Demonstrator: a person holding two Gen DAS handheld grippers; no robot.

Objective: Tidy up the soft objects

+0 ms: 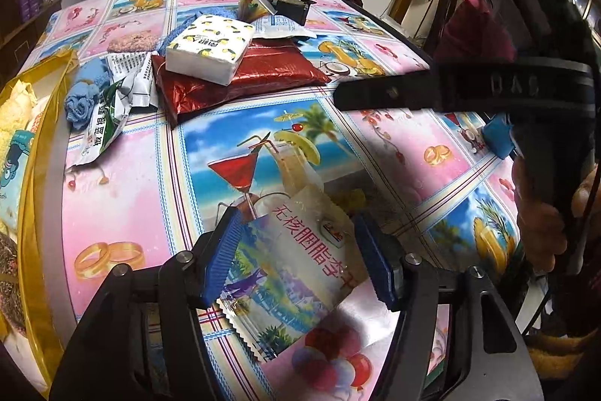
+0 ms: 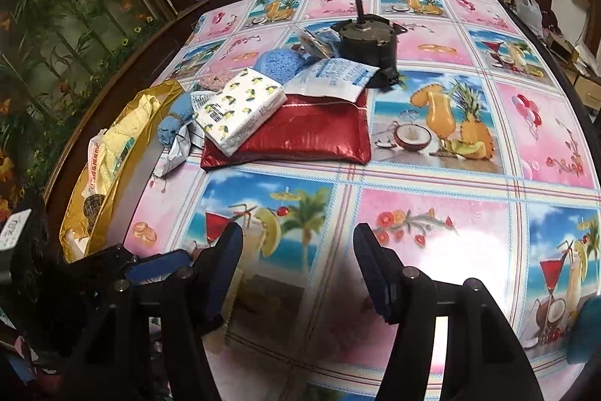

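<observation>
Flatly, glossy crinkled snack packet [image 1: 296,265], ribbed blue left hand-held gripper [image 1: 296,262] pads.

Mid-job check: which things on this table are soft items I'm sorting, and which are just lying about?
Job items:
snack pouch between the left gripper jaws
tissue pack
red foil cushion
blue fluffy cloth
white sachet
gold bag, already holding soft things

Lying about:
black motor
right gripper, open, holding nothing
</observation>
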